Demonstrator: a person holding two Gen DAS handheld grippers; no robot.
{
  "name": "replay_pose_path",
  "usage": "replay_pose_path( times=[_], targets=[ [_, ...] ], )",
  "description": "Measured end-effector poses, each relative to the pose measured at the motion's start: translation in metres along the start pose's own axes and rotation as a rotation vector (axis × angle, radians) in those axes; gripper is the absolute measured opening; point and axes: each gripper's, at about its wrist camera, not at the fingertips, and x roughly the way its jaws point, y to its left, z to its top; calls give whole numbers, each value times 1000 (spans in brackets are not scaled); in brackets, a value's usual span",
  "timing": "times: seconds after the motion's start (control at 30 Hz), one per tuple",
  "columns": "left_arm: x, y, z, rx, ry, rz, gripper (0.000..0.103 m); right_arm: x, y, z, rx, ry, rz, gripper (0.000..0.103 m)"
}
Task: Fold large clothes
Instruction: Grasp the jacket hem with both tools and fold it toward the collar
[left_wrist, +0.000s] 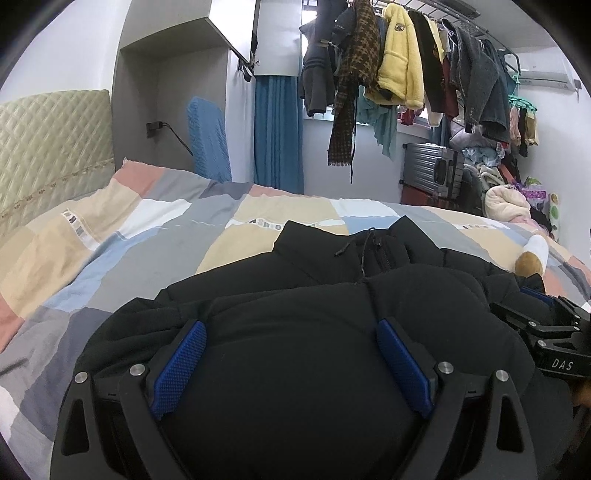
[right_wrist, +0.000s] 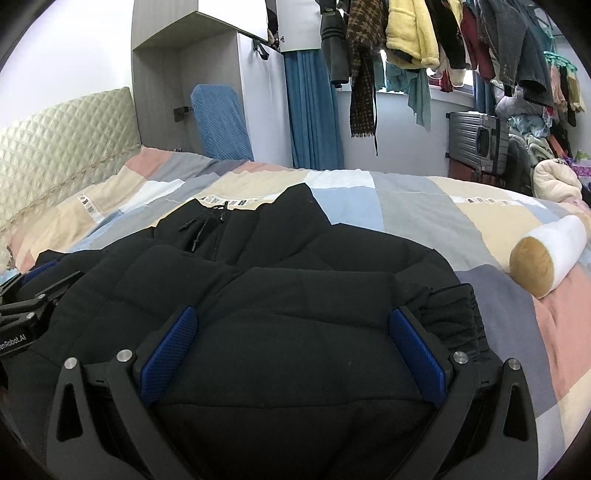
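Note:
A black puffer jacket (left_wrist: 295, 317) lies folded into a thick bundle on the patchwork bedspread (left_wrist: 110, 251), collar and zipper (left_wrist: 376, 254) at the far side. My left gripper (left_wrist: 291, 332) is open, its blue pads (left_wrist: 181, 365) wide apart with the jacket's bulk between them. My right gripper (right_wrist: 295, 321) is open the same way over the jacket (right_wrist: 295, 280), beside an elastic cuff (right_wrist: 454, 317). Each gripper shows at the edge of the other's view: the right one in the left wrist view (left_wrist: 554, 332), the left one in the right wrist view (right_wrist: 26, 306).
A brown-and-white plush roll (right_wrist: 546, 254) lies on the bed right of the jacket. A quilted headboard (left_wrist: 51, 147) stands left. Hanging clothes (left_wrist: 406, 62), a grey suitcase (left_wrist: 432, 166) and piled laundry (left_wrist: 506, 199) fill the far right. A blue curtain (left_wrist: 277, 133) hangs behind.

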Motion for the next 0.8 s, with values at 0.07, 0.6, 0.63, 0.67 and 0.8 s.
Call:
replay_pose_path(
  times=[0.07,0.6,0.63,0.67,0.8],
  targets=[
    [1,-2,-1,10,5,9,94,2,2,-1,-8,2,-9,103],
    [-93,2,42,-20,43,-31,94,-75,4,27,38,44,19,103],
    [-106,3,49,-30,31,-35,94,-86,6,32,42,33,30,103],
    [-121,3,56,-36,19,-34,94,-99,8,38,41,17,32,103],
    [-184,-2,79,-1,-24,-52,95,-160,16,56,35,-42,31,103]
  ],
)
